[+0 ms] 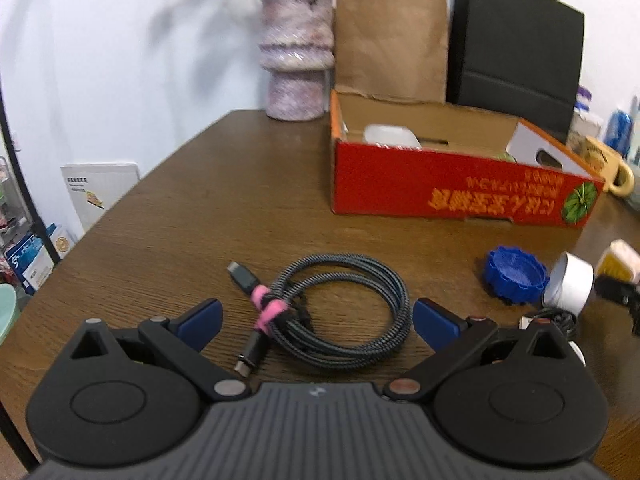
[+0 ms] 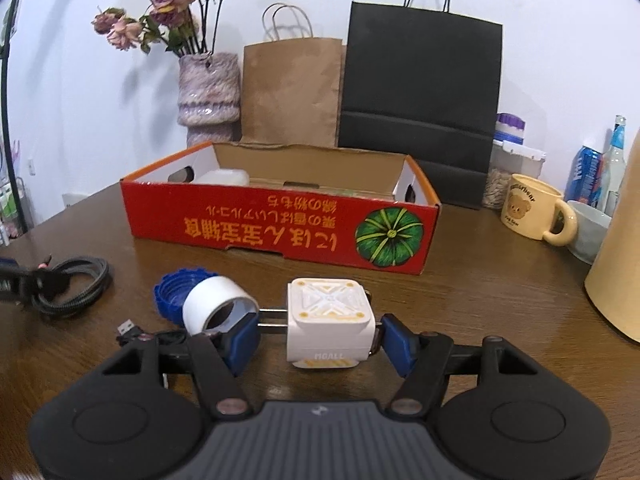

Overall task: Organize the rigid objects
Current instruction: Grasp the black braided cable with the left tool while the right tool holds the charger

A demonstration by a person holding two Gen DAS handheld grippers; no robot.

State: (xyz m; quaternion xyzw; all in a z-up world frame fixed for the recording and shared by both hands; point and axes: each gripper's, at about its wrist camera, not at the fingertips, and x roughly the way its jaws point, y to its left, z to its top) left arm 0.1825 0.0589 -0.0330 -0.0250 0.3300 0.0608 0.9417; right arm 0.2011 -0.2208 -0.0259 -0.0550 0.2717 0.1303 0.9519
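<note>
A coiled braided cable (image 1: 340,308) with a pink tie lies on the wooden table between the wide-open fingers of my left gripper (image 1: 316,320); it also shows at the left of the right wrist view (image 2: 76,284). My right gripper (image 2: 318,338) is open around a white cube charger (image 2: 330,326) with metal prongs; the pads stand close beside it. A white tape roll (image 2: 218,308) and a blue ridged lid (image 2: 176,288) lie just left of it, also in the left wrist view, roll (image 1: 570,284) and lid (image 1: 516,274). A red cardboard box (image 2: 280,228) holds a white item (image 2: 222,177).
Behind the box (image 1: 440,184) stand a pink vase (image 2: 208,92), a brown paper bag (image 2: 290,92) and a black paper bag (image 2: 420,100). A yellow bear mug (image 2: 532,210), a bowl, bottles and a tall cream cylinder (image 2: 616,264) crowd the right. A small USB cable (image 2: 136,330) lies near my right gripper.
</note>
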